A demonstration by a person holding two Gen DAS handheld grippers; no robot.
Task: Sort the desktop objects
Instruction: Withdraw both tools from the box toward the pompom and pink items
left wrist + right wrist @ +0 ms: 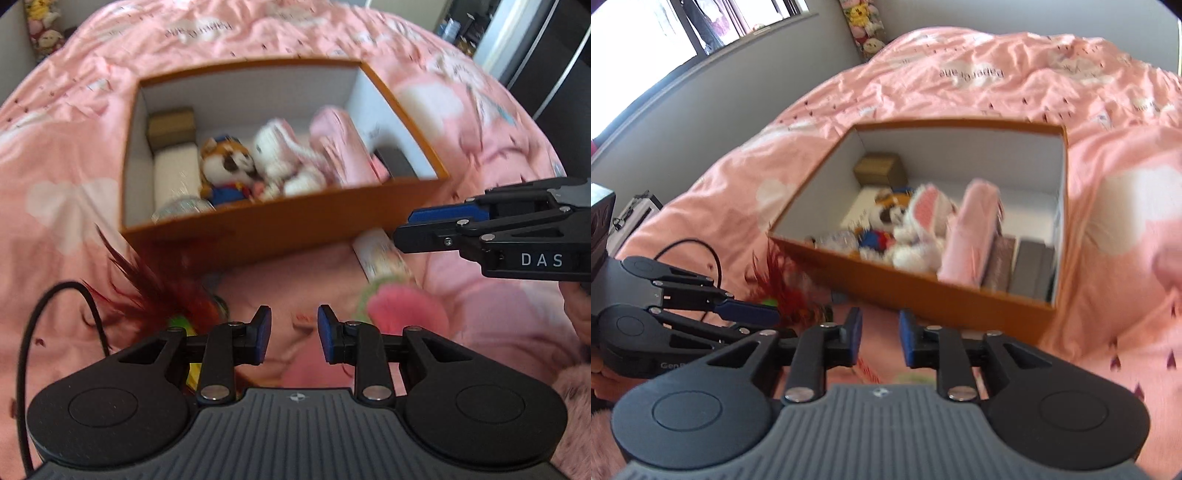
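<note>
An orange cardboard box [258, 236] with white inside stands on the pink bed; it also shows in the right wrist view [916, 295]. It holds a tiger plush [229, 166], a white rabbit plush [288, 155], a pink pouch [971, 232], a brown box [171, 123] and dark boxes [1030, 266]. A red feather toy [147, 291] lies left of my left gripper [294, 334], which is open and empty. A pink-green plush [402, 306] and a white tube [380, 254] lie ahead right. My right gripper [880, 336] is open and empty near the box's front wall.
The pink quilt [74, 147] covers the whole bed. A black cable [26, 332] loops at the left. Plush toys [864, 22] hang on the far grey wall. A window [646, 37] is at the left.
</note>
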